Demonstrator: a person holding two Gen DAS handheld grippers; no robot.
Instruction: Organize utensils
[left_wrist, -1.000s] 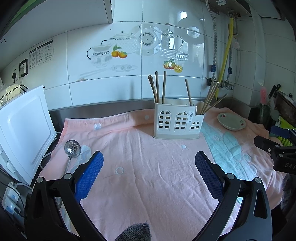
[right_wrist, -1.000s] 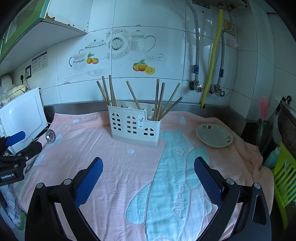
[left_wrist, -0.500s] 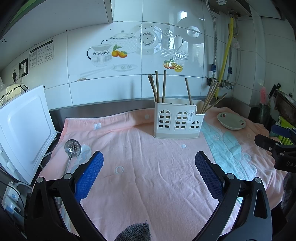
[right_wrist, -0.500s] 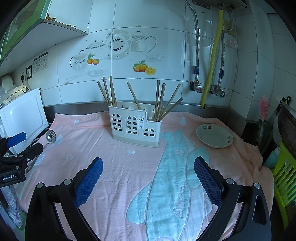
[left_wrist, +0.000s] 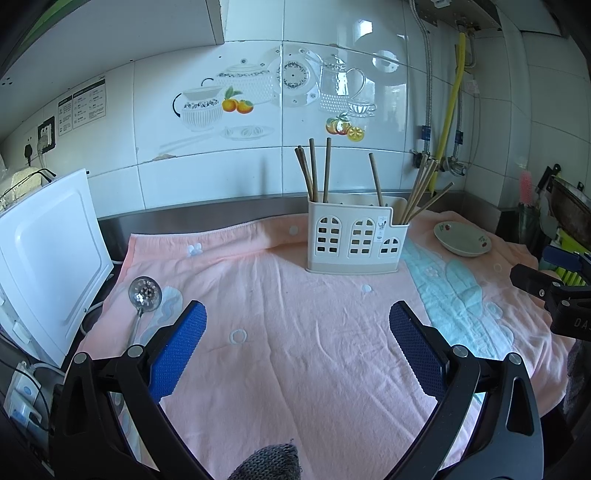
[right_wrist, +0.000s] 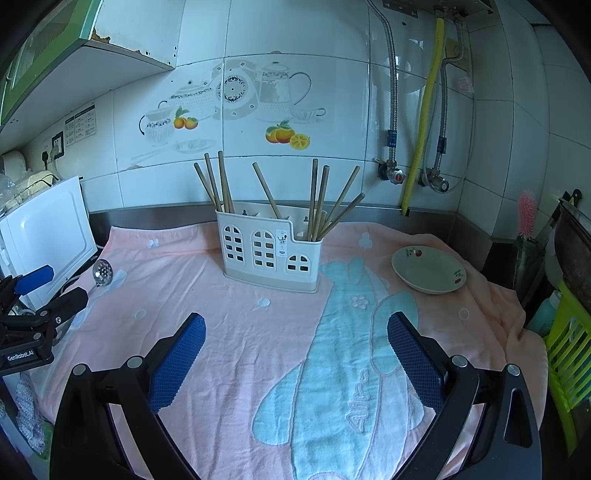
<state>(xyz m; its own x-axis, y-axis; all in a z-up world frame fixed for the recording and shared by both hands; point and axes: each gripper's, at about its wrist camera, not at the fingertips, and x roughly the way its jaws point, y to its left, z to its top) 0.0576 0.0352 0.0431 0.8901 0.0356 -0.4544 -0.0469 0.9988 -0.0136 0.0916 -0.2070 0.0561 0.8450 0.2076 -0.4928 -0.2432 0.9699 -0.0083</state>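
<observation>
A white slotted utensil holder (left_wrist: 356, 240) stands at the back of the pink towel, with several wooden chopsticks (left_wrist: 317, 170) upright in it; it also shows in the right wrist view (right_wrist: 269, 254). A metal slotted spoon (left_wrist: 144, 295) lies at the towel's left edge, seen small in the right wrist view (right_wrist: 102, 272). My left gripper (left_wrist: 295, 347) is open and empty over the towel's front left. My right gripper (right_wrist: 295, 350) is open and empty over the front right. Each gripper shows at the edge of the other's view.
A small ceramic dish (right_wrist: 428, 269) sits on the towel at the right. A white appliance (left_wrist: 48, 266) stands at the left edge. Pipes and valves (right_wrist: 417, 173) line the tiled back wall. A green rack (right_wrist: 569, 354) stands at the far right.
Both grippers have drifted very slightly; the scene is otherwise unchanged.
</observation>
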